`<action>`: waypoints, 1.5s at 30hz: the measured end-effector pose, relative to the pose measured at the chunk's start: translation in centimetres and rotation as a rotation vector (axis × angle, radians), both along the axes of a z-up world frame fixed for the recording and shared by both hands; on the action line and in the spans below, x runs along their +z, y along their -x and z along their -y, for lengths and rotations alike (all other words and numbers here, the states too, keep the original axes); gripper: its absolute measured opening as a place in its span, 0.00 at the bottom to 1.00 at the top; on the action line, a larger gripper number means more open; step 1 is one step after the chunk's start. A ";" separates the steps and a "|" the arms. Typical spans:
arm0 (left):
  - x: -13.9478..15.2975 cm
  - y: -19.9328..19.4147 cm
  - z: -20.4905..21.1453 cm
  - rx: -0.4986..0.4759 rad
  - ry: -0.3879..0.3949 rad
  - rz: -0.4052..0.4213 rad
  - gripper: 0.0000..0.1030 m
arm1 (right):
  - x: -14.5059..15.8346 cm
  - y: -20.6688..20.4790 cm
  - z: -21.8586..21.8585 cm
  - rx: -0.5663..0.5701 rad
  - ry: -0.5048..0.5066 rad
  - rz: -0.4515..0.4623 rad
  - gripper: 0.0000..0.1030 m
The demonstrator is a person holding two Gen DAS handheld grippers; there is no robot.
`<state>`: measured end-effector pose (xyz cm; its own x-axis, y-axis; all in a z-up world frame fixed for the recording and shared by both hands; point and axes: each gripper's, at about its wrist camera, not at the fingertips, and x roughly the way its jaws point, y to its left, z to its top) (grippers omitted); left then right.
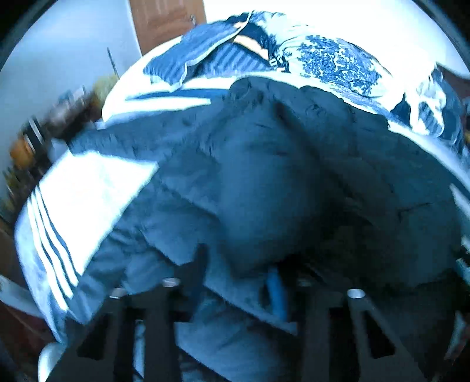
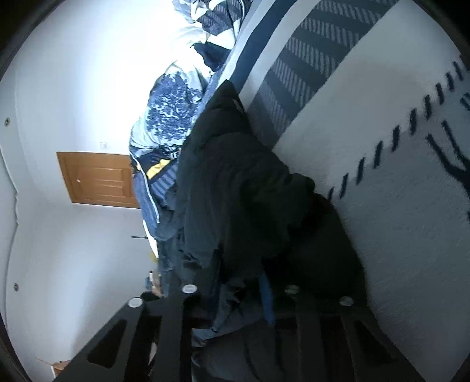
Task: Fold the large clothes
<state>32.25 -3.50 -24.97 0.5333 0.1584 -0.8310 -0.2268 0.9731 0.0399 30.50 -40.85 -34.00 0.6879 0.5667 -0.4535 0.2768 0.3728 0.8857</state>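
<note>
Across the bed (image 1: pixel 97 188) lies the dark padded jacket (image 1: pixel 264 176), its bulk running ahead of both grippers; left gripper (image 1: pixel 235 282) and right gripper (image 2: pixel 241 291) each clamp its near hem.

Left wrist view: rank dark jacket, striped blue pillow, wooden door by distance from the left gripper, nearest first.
1. dark jacket: between the fingers of the left gripper, spread over the bed's middle.
2. striped blue pillow: beyond the jacket, upper left on the bed.
3. wooden door: farthest, on the wall behind the pillow, top left.
</note>
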 end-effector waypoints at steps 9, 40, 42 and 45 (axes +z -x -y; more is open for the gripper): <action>3.9 1.9 -6.9 0.078 0.385 0.193 0.07 | 3.8 0.3 -0.8 0.026 0.120 0.108 0.04; -1.1 7.1 -2.7 -0.087 0.242 -0.059 0.48 | 1.8 0.9 1.7 -0.081 0.175 -0.030 0.07; -0.6 8.1 -3.7 -0.079 0.257 -0.059 0.51 | 2.6 1.7 2.1 -0.088 0.170 -0.032 0.07; -0.2 9.7 -5.1 -0.074 0.257 -0.063 0.53 | 5.3 3.7 2.2 -0.098 0.243 -0.026 0.08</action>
